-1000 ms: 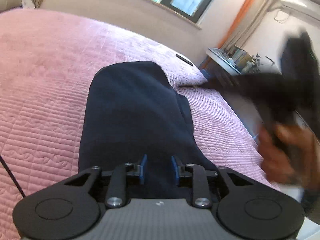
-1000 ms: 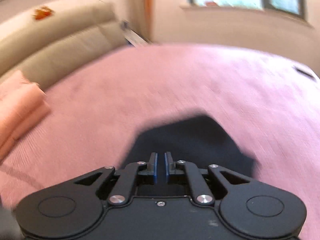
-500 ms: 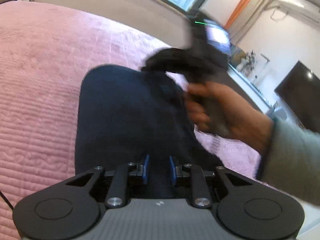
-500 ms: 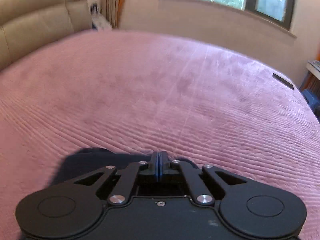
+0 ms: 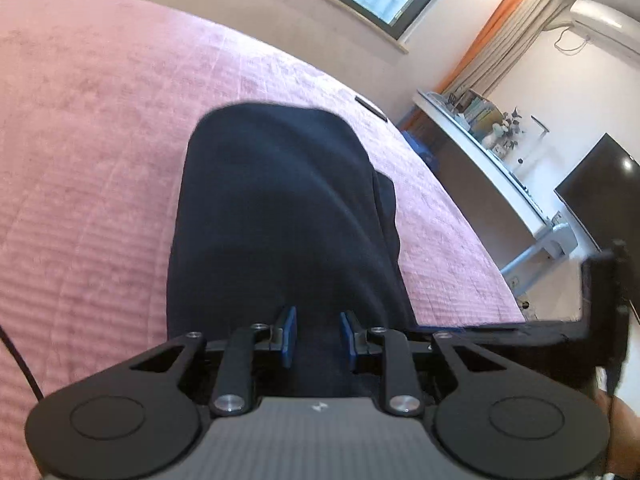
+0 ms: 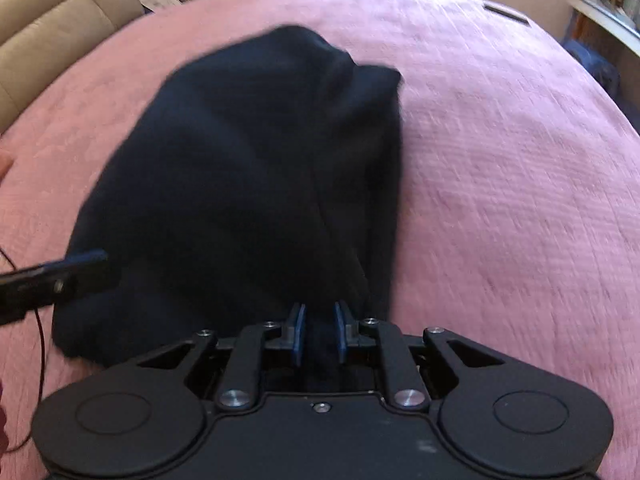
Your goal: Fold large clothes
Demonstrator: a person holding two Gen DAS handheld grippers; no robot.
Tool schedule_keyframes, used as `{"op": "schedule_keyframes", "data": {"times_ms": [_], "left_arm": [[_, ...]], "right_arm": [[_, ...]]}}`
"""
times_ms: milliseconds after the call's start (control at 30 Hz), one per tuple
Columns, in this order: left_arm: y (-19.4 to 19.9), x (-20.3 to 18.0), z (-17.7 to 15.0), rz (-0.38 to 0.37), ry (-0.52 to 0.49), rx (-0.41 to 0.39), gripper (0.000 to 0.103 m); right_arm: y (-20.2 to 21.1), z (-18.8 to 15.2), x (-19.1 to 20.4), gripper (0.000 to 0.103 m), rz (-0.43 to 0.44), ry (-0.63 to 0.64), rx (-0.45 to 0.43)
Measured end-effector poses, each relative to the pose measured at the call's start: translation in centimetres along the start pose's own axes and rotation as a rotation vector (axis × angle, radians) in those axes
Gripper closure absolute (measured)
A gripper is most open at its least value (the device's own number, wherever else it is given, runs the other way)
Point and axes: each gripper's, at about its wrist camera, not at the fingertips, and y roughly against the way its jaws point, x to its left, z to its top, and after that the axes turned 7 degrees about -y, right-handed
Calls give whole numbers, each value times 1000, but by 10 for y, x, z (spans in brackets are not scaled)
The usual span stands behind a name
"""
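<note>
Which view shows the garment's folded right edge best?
The right wrist view: the dark navy garment shows whole on the pink bedspread, its layered right edge plain though blurred. The left wrist view shows the garment lengthwise, near end hidden behind the left gripper.

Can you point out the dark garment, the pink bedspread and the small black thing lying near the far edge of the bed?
dark garment (image 5: 280, 208): left wrist view, middle of the folded cloth.
pink bedspread (image 6: 500, 168): right wrist view, bare quilted stretch.
small black thing (image 5: 371, 108): left wrist view, its centre.

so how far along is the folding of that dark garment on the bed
Done: the dark garment lies in a narrow, layered strip on the pink bedspread. In hand: the left gripper and right gripper each have its near end between part-open fingers. Left: folding it shorter.
</note>
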Motion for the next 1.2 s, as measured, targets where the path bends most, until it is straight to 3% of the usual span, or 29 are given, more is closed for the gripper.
{"op": "schedule_keyframes", "data": {"times_ms": [67,133,233,267,333,433,533,567,600,633,667,700,767,833,967,1200], "left_arm": [[2,-2,-7,6,-1,9,76],[5,-2,-8,4,18,20,76],[13,-10,-2,27,10,16,72],[14,-13,0,41,13,10,67],[14,-17,4,77,43,19,63],[10,-9,3,88,146,58,65],[16,-14,5,99,106,66,65],[19,-19,7,115,71,69,63],[20,-24,7,131,44,68,58],[21,-30,9,153,21,69,53],[22,-36,12,177,2,68,40],[22,-42,16,201,-13,65,22],[21,-53,23,269,-41,49,6],[16,-58,29,315,-53,51,5],[5,-52,36,328,-53,73,6],[-4,-30,50,369,-67,74,6]], "right_arm": [[6,-6,-15,86,9,-83,42],[22,-9,-21,77,25,-128,32],[42,-5,-3,74,65,-73,-44],[43,-6,1,68,90,-54,-48],[30,-14,1,67,129,-50,-16],[7,-33,-12,69,6,-35,73],[28,-33,-36,66,36,-137,85],[34,-30,-41,55,42,-150,80],[40,-26,-45,36,50,-158,67],[45,-20,-47,27,61,-160,42],[45,-11,-45,23,68,-157,21],[45,-5,-44,24,75,-148,3],[35,10,-40,23,82,-136,0],[23,21,-36,23,88,-148,25],[17,32,-28,23,139,-167,-3],[9,43,-20,23,90,-96,-70]]}}
